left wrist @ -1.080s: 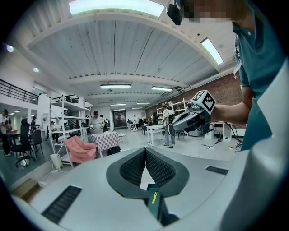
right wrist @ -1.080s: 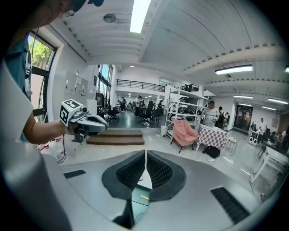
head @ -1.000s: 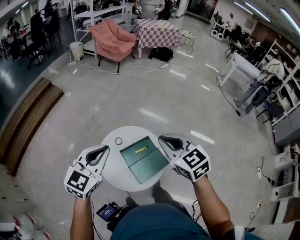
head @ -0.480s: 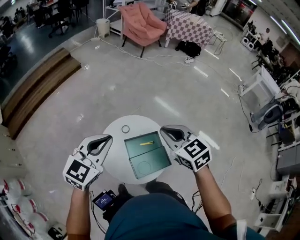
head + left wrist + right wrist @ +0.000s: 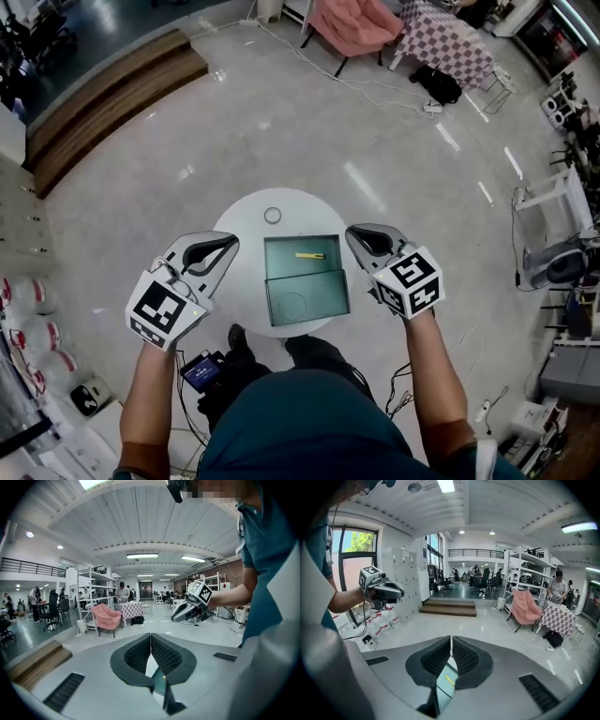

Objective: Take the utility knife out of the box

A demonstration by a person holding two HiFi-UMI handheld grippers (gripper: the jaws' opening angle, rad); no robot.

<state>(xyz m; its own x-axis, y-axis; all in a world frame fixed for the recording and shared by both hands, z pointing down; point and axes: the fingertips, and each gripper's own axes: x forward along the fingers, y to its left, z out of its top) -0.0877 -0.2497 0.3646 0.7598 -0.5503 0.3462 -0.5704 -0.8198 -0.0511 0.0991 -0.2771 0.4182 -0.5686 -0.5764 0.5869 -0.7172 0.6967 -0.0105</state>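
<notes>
An open green box (image 5: 305,273) sits on a round white table (image 5: 246,232), its lid lying flat toward me. A yellow utility knife (image 5: 310,255) lies in the far half of the box. My left gripper (image 5: 227,247) hovers at the box's left side and my right gripper (image 5: 359,236) at its right side. Both are shut and hold nothing. In the right gripper view the knife (image 5: 449,681) shows below the closed jaws. The left gripper view shows a sliver of the box (image 5: 158,685) under its jaws and the right gripper (image 5: 187,612) beyond.
A small ring-shaped object (image 5: 273,216) lies on the table behind the box. My legs are at the table's near edge, with a small device (image 5: 202,371) on the floor. A pink armchair (image 5: 353,22) and a checkered table (image 5: 448,42) stand far off.
The head view has tilted and shifted, so the table and box sit higher in the picture. Both grippers stay on either side of the box, still shut.
</notes>
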